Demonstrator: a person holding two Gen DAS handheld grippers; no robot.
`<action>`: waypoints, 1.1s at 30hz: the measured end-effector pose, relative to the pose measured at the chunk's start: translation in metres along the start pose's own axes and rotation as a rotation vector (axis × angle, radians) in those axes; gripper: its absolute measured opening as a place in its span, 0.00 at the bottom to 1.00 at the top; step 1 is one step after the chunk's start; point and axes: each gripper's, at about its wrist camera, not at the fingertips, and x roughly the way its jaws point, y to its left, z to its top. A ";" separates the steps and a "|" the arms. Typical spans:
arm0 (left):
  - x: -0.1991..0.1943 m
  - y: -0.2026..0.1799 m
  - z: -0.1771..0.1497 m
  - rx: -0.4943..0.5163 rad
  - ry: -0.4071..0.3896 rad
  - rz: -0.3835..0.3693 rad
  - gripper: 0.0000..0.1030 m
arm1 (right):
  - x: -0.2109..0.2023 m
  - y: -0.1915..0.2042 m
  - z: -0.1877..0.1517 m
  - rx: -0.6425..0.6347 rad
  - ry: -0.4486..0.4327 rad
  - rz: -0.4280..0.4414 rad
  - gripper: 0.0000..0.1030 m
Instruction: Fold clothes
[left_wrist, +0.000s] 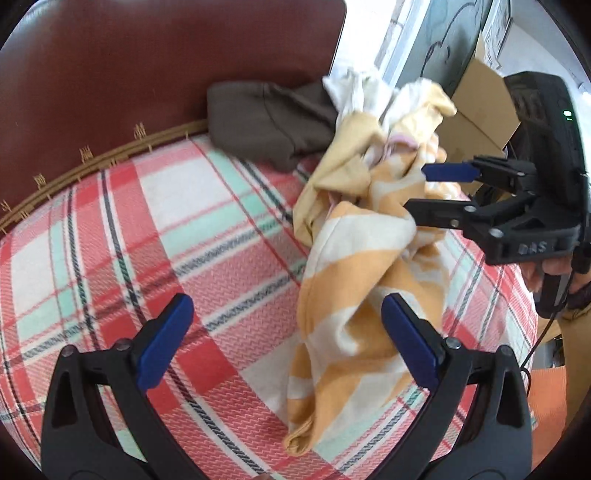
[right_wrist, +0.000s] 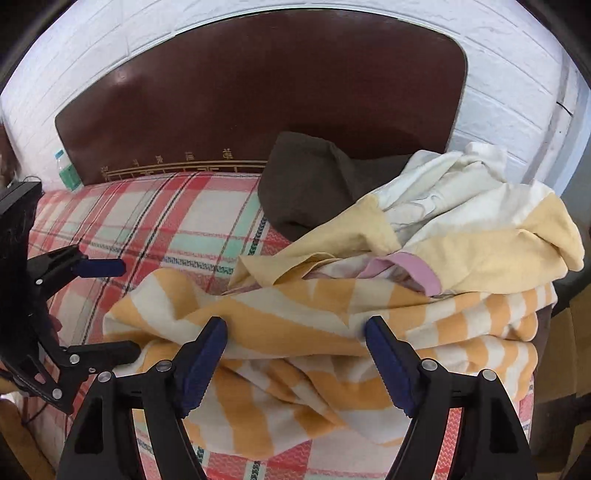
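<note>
your left tongs (left_wrist: 286, 339) stand wide apart over the plaid bedspread (left_wrist: 155, 236), holding nothing, with the tail of the orange-and-white striped garment (left_wrist: 354, 295) lying just beside the right-hand pad. your right tongs (right_wrist: 295, 350) are also spread apart, their blue pads at the near edge of that same striped garment; whether they press into the cloth or only sit above it is hard to tell, but they are not closed on it.

this looks like the very start of a fold: you are picking one piece out of the heap, and nothing is laid flat yet. the striped garment lies crumpled on the bed at the front of the pile, under a pale yellow garment (right_wrist: 480, 243) with a pink collar or cuff (right_wrist: 413, 269), a white piece (right_wrist: 454, 173) and a dark brown garment (right_wrist: 314, 184) nearer the maroon headboard (right_wrist: 258, 92).

the next move probably calls for closing on a single layer at an edge or corner, then drawing it clear so the upper pieces do not drag along.

the striped cloth looks soft, thick and limp, bunched in deep folds; the bedspread is a coarse woven check.
</note>
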 end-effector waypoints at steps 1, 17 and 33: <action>0.005 0.000 -0.002 -0.002 0.018 -0.015 0.99 | 0.003 0.002 -0.001 -0.014 0.000 -0.001 0.77; 0.017 -0.017 -0.013 -0.016 0.048 -0.087 0.99 | -0.005 -0.019 -0.018 0.208 -0.045 0.160 0.08; -0.024 -0.040 -0.026 0.070 -0.029 -0.174 0.99 | -0.026 0.057 -0.024 -0.320 -0.015 -0.185 0.75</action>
